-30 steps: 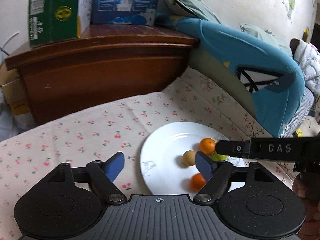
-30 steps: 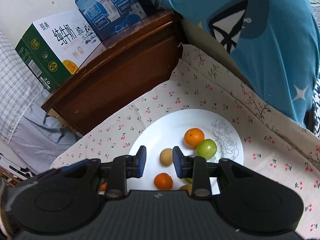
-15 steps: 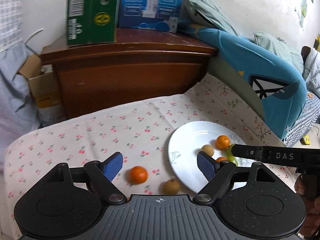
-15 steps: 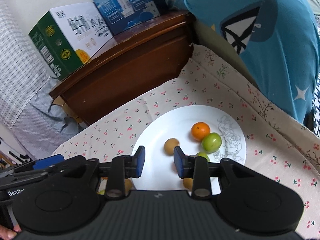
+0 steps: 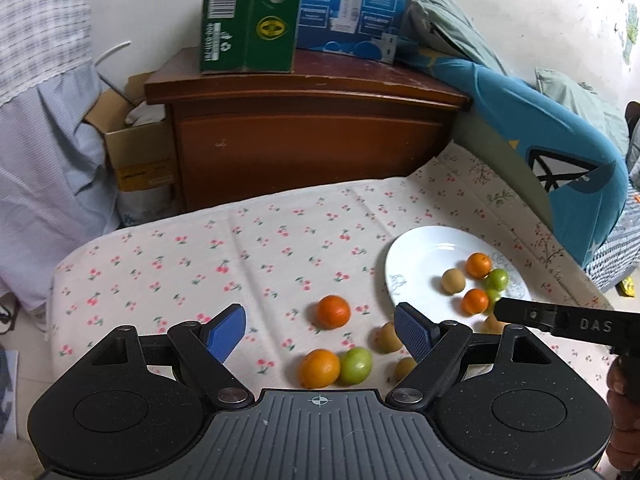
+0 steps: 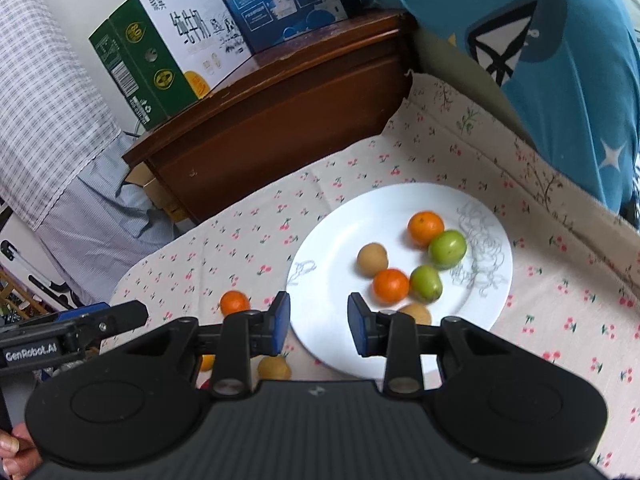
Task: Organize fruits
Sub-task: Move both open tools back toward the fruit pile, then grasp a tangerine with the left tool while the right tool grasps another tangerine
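Note:
A white plate (image 5: 416, 264) (image 6: 332, 248) on the cherry-print cloth holds several small fruits: two oranges (image 6: 425, 228), two green ones (image 6: 447, 249) and brown ones (image 6: 372, 259). Loose fruit lies on the cloth left of the plate: an orange (image 5: 333, 311), another orange (image 5: 320, 368), a green fruit (image 5: 356, 365) and brown ones (image 5: 386, 337). My left gripper (image 5: 320, 330) is open and empty, above the loose fruit. My right gripper (image 6: 319, 322) is partly open and empty, over the plate's near rim.
A dark wooden cabinet (image 5: 304, 140) with a green carton (image 5: 248, 16) and a blue carton (image 5: 352, 4) stands behind the cloth. A blue cushion (image 5: 560, 160) lies to the right. A cardboard box (image 5: 136, 148) and striped fabric are at the left.
Both grippers have pulled back and up from the plate. The left view has swung left, bringing the loose fruit on the cloth into sight. The right jaws have widened slightly.

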`<state>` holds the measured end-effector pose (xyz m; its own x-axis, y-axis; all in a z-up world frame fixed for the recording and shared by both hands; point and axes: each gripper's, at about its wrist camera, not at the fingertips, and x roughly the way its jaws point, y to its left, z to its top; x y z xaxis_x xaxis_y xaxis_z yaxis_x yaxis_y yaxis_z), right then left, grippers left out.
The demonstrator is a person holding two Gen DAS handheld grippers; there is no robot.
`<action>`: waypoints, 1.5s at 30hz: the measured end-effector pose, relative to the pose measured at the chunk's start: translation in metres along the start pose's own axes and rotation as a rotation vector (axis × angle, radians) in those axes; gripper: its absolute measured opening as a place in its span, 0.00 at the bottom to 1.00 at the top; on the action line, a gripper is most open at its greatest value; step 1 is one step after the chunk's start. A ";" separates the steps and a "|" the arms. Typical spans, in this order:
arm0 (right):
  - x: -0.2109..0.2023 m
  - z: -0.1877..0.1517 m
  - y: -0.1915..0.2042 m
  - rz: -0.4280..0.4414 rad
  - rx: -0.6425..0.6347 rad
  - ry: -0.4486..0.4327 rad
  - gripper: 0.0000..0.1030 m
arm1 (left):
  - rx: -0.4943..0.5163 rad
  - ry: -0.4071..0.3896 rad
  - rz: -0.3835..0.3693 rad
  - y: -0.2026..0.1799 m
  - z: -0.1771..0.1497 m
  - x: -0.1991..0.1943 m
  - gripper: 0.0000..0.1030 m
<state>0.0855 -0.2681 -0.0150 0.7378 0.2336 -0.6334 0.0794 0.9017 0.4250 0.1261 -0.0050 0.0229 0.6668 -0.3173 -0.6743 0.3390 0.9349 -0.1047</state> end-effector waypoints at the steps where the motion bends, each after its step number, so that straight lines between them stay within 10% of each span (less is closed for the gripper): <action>1: -0.001 -0.002 0.002 0.003 -0.003 0.002 0.32 | 0.000 0.006 0.004 0.002 -0.002 0.000 0.80; 24: 0.010 -0.053 0.028 0.033 -0.092 0.131 0.32 | 0.107 0.122 0.081 0.018 -0.045 0.018 0.80; 45: 0.036 -0.060 0.037 0.035 -0.107 0.160 0.34 | 0.137 0.137 -0.014 0.022 -0.062 0.039 0.73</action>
<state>0.0742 -0.2048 -0.0611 0.6222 0.3127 -0.7177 -0.0223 0.9235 0.3830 0.1187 0.0124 -0.0511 0.5684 -0.2967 -0.7674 0.4407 0.8974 -0.0205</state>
